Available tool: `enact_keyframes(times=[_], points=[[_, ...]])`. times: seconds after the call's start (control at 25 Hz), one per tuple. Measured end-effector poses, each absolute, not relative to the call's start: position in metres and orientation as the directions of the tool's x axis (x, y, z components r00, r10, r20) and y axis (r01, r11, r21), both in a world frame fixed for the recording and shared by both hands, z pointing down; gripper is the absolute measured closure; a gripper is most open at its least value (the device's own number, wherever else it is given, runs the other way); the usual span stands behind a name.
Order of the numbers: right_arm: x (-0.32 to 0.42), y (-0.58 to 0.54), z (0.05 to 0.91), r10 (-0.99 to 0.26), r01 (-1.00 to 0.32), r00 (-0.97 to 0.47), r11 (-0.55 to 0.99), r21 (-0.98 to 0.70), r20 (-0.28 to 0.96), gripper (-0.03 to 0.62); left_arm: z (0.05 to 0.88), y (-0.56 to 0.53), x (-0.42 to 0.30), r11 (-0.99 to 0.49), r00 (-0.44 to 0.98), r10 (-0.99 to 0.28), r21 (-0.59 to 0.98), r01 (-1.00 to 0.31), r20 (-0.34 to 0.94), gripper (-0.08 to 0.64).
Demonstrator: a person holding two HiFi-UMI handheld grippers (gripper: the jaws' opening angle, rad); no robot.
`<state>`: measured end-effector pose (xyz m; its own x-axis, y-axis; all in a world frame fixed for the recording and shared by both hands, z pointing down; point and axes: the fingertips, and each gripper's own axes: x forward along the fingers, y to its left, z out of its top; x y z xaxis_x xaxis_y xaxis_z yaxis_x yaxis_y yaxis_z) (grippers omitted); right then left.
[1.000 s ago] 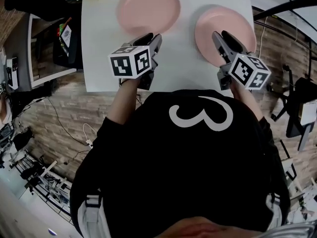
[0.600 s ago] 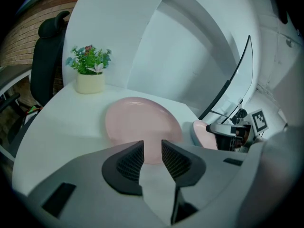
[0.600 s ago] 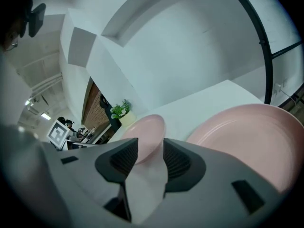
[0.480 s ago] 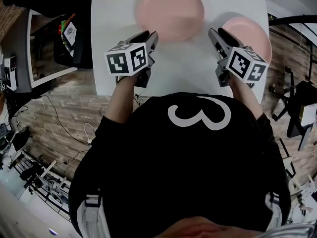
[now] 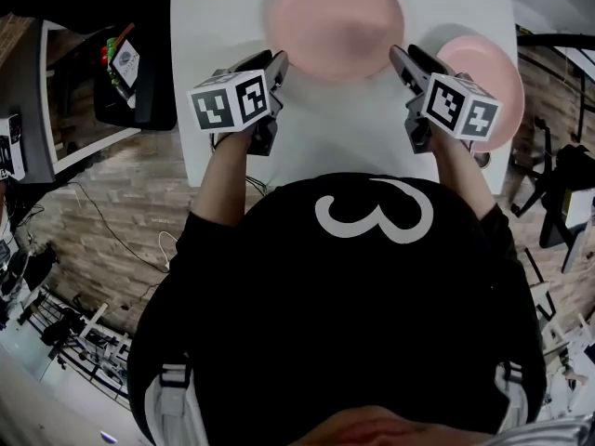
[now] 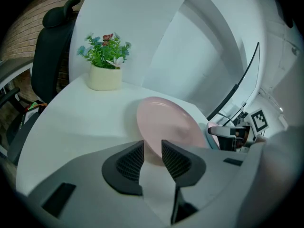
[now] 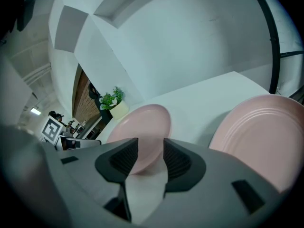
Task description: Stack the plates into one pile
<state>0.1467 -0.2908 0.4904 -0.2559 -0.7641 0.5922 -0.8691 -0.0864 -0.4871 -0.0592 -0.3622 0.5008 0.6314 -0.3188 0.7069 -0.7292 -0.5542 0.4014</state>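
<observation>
Seemingly to lift it by its rim, you flanked the middle pink plate (image 5: pixel 335 21): left gripper (image 5: pixel 277 63) narrowly parted, right gripper (image 5: pixel 405 59) wider, both empty.

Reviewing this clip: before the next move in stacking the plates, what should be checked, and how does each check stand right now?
1. Left gripper jaws apart, nothing between them: ok.
2. Right gripper jaws apart, nothing between them: ok.
3. The middle plate and right plate lie flat and apart: ok.
4. Nothing lies on either plate: ok.
5. The right plate sits fully on the table, not over its edge: cannot tell.
6. Potted plant stands clear of the middle plate: ok.
</observation>
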Motion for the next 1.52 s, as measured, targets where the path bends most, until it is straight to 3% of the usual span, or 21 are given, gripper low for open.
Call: enact_keyframes(times=[0.52,0.72,1.52], points=[[0.135,-0.305,0.529,-0.666,-0.854,-0.193,-0.247,-0.458,0.720,0.434,0.522,-0.395,-0.067,-0.530,0.666,-0.271,0.469,-0.706,0.695,0.454],[0.137,-0.305,0.537,-0.658,-0.846,-0.158,-0.295,-0.445,0.737,0.484,0.524,-0.401,-0.065,-0.534,0.675,-0.259,0.480,-0.696,0.691,0.454],[0.136,-0.304,0.534,-0.667,-0.852,-0.133,-0.301,-0.428,0.733,0.491,0.529,-0.401,-0.058,-0.523,0.657,-0.226,0.479,-0.705,0.719,0.471]])
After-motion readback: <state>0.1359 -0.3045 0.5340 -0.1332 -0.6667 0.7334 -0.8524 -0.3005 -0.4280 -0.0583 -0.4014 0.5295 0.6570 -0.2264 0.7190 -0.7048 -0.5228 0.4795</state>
